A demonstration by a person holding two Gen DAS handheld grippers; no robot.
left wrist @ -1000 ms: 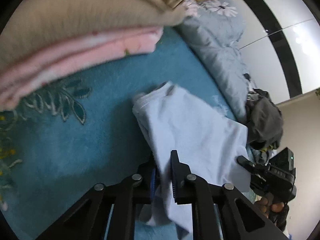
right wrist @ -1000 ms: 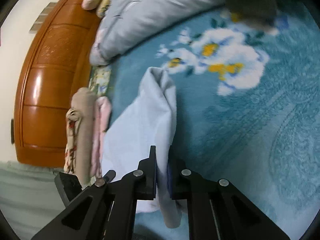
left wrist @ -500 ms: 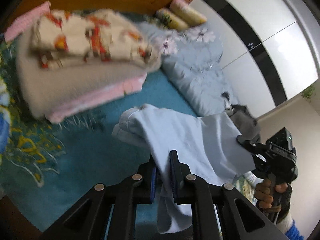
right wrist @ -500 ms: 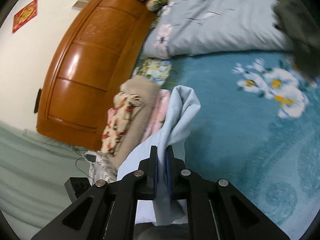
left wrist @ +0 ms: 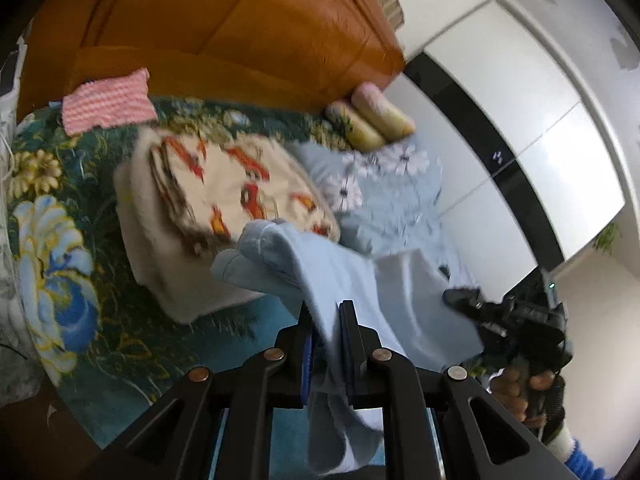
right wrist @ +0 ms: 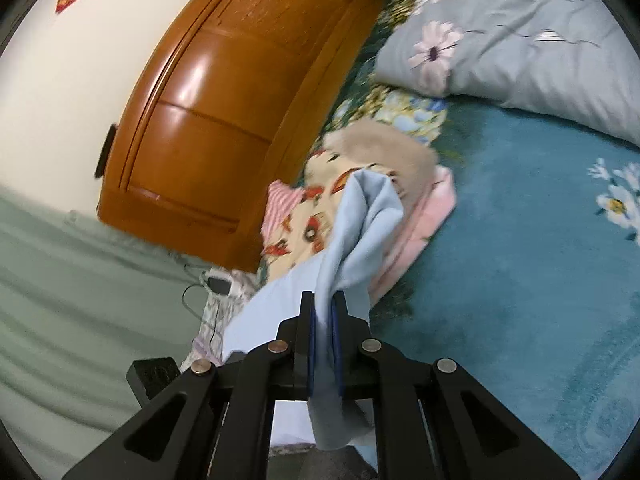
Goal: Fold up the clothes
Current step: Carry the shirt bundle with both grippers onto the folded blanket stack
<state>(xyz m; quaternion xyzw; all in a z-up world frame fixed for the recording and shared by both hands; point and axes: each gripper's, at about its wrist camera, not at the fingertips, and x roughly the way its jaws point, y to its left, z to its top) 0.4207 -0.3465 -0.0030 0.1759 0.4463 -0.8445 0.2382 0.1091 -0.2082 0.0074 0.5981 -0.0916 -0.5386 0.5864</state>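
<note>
Folded stack (right wrist: 372, 184) blocks ahead; open teal bedspread (right wrist: 520, 272) right; headboard (right wrist: 224, 100) left.

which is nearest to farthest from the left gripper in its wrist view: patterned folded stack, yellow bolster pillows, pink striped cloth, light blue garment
1. light blue garment, clamped in the left gripper
2. patterned folded stack, ahead, left
3. pink striped cloth and yellow bolster pillows, both by the headboard: too close to call

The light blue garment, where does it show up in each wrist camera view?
Left wrist: light blue garment centre, running right from the left tongs.
Right wrist: lower centre, rising from the right tongs.
Shared landmark: wooden headboard.
</note>
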